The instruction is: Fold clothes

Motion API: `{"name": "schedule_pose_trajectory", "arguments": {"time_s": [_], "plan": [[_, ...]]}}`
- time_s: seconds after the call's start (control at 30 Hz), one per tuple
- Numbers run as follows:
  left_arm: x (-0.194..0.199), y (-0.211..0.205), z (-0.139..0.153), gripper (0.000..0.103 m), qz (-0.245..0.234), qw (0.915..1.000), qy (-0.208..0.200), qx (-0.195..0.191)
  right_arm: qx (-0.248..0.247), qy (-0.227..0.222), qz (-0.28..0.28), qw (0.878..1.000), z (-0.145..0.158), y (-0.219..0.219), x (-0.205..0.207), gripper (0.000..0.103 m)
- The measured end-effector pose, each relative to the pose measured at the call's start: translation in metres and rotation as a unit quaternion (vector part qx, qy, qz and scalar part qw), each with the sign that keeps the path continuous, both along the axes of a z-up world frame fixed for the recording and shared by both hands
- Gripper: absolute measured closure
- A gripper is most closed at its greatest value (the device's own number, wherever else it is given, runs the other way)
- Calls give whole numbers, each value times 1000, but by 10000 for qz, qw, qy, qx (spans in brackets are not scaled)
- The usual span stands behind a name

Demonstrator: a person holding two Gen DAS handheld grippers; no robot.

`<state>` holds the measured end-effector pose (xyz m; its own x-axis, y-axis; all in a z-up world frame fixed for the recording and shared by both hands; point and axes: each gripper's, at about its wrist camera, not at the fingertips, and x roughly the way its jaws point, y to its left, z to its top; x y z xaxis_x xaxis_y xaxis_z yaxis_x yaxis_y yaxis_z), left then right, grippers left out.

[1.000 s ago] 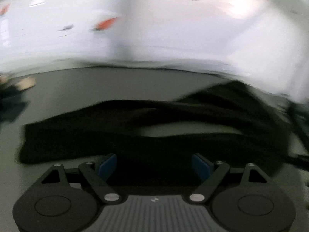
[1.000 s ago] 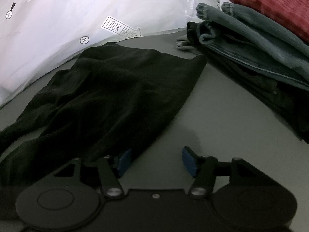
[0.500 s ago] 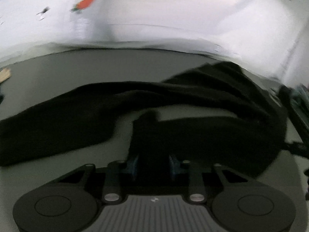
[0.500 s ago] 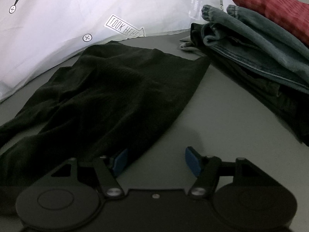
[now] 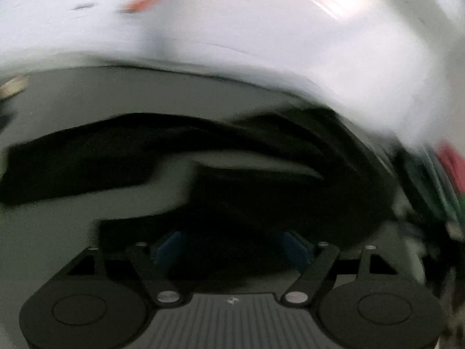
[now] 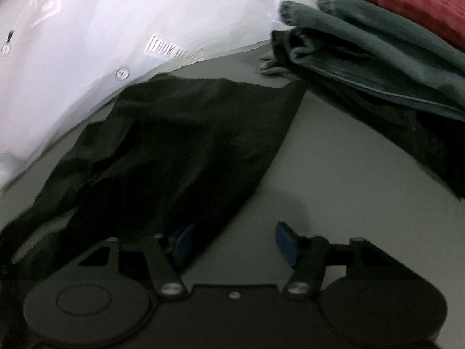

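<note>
A black garment (image 5: 261, 203) lies rumpled on the grey table (image 5: 87, 107), with one long part (image 5: 72, 168) stretching left. My left gripper (image 5: 232, 247) hangs low over its near fold; the blue pads (image 5: 168, 247) stand wide apart and the jaws are opening, with black cloth under and between them but not pinched. In the right wrist view the same black garment (image 6: 180, 151) spreads left of centre. My right gripper (image 6: 234, 242) sits at its near right hem; the jaws are closing, the left pad (image 6: 181, 241) against the cloth edge and mostly bare table between them.
A stack of folded clothes stands at the right: grey-green jeans (image 6: 377, 58), a red piece (image 6: 407, 3) on top, dark cloth (image 6: 407, 133) beneath. A white printed plastic sheet (image 6: 116, 29) rises along the back. A small tan object (image 5: 13, 85) lies at the far left.
The left gripper closed on a fold of the black garment half a second ago, then let it go; its pads are wide again. The right gripper's pads have drawn slightly closer.
</note>
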<state>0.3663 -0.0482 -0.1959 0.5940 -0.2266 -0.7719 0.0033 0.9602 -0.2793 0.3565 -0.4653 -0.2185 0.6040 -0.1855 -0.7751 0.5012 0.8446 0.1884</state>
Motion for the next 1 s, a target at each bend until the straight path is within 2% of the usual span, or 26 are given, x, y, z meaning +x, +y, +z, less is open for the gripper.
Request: {"name": "schedule_pose_trajectory", "arguments": {"time_s": [0.1,0.23,0.27,0.33,0.4,0.47,0.5,0.53,0.6,0.63,0.67,0.8,0.93,1.0], "plan": [[10,28,-20,29,960,9933,441,477,-349,4,-31,9994,3,-5,6,45],[18,31,-35,29,813,9940,570,468,-264,-41,-149,9995,2,-21,17,46],[19,27,-37,29,712,9944,560,547,-301,-50,-186,9994,2,-24,20,46],[21,13,-44,32,571,9923,564,940,-279,-92,-296,9991,2,-30,26,46],[20,1,-48,40,402,9901,486,1255,-177,-147,-435,9988,-1,-37,33,46],[16,-8,-49,60,198,9886,308,1460,-43,-192,-520,9985,-5,-43,41,46],[15,-9,-48,69,181,9897,283,1392,-2,-208,-501,9985,-7,-43,46,49],[15,-7,-47,86,213,9905,267,1335,-41,-227,-451,9987,-9,-41,50,53],[15,-6,-47,87,292,9894,261,1398,-497,-254,-194,9983,-13,-30,58,76],[14,-4,-46,89,318,9886,261,1447,-795,-195,-71,9966,-14,-24,62,92],[14,-1,-45,91,426,9868,284,1538,-994,-111,40,9950,-14,-20,65,98],[6,36,-36,92,1140,9786,339,1681,-823,-182,-138,9963,0,-27,52,101],[-13,93,-24,92,1858,9652,345,1806,-968,-249,-203,9948,15,-25,22,101],[-25,124,-15,92,2038,9624,329,1763,-1097,-287,-173,9934,23,-20,4,101]]}}
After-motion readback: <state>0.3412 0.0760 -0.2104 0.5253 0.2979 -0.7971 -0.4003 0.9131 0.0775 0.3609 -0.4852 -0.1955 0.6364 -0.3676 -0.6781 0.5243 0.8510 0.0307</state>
